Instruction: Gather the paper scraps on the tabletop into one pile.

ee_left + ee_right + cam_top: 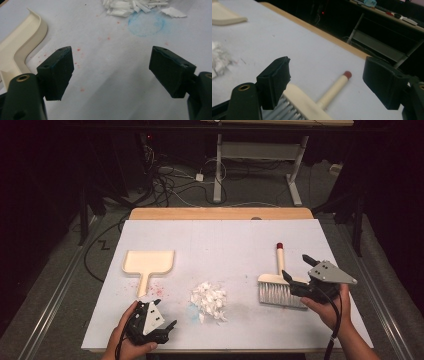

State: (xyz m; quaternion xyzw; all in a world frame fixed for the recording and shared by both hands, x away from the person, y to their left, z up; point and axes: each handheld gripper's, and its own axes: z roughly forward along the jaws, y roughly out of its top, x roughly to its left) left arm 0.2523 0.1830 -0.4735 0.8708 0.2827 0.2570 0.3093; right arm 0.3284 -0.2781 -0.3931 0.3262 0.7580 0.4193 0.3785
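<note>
A cream dustpan (148, 262) lies at the left of the white table sheet, its handle toward me. A heap of white paper scraps (209, 300) sits in the middle. At the right lies a brush (276, 287) with grey bristles and a cream, red-tipped handle pointing away. My right gripper (298, 267) is open just above the brush head. In the right gripper view the brush (312, 102) lies below the spread jaws of my right gripper (327, 82), which do not press on it. My left gripper (165, 313) is open near the front edge, below the dustpan handle. Nothing is between the jaws of my left gripper (110, 70).
The white sheet (225, 240) covers a wooden table. Red specks and a faint blue ring (146, 23) mark it near the scraps (135, 6). The dustpan (22, 42) lies left of my left jaw. Cables and a desk frame (260, 155) stand on the floor beyond.
</note>
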